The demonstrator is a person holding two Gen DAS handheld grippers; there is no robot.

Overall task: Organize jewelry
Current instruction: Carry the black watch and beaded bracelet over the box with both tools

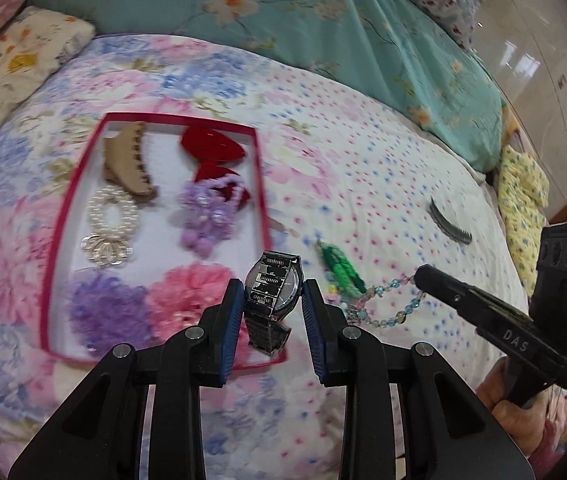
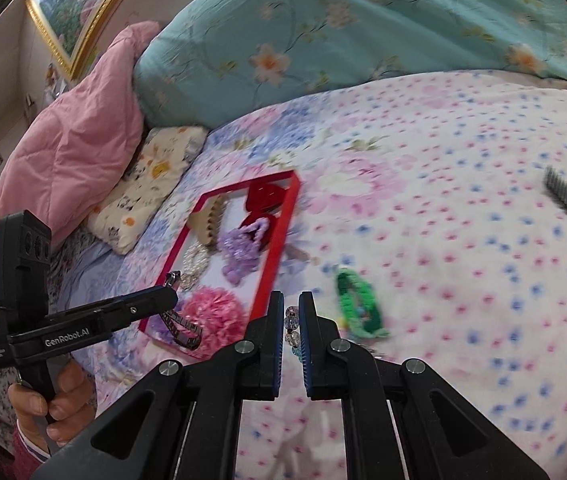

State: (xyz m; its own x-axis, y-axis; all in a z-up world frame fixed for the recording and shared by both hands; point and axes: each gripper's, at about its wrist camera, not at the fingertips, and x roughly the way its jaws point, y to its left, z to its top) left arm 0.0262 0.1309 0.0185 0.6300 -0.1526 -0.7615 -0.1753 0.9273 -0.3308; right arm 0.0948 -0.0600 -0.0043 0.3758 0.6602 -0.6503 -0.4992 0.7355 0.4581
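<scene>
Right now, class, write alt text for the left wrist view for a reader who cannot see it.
The left gripper holds a dark metal-band wristwatch above the near corner of a red-rimmed shallow tray of hair accessories on a floral bedspread. At right, the right gripper grips a pale glass-bead bracelet beside a green braided band.

Tray (image 1: 59, 240) left on bed (image 1: 363, 160); braided bracelet (image 1: 343, 268) right of it; comb (image 1: 449, 222) further right.
</scene>
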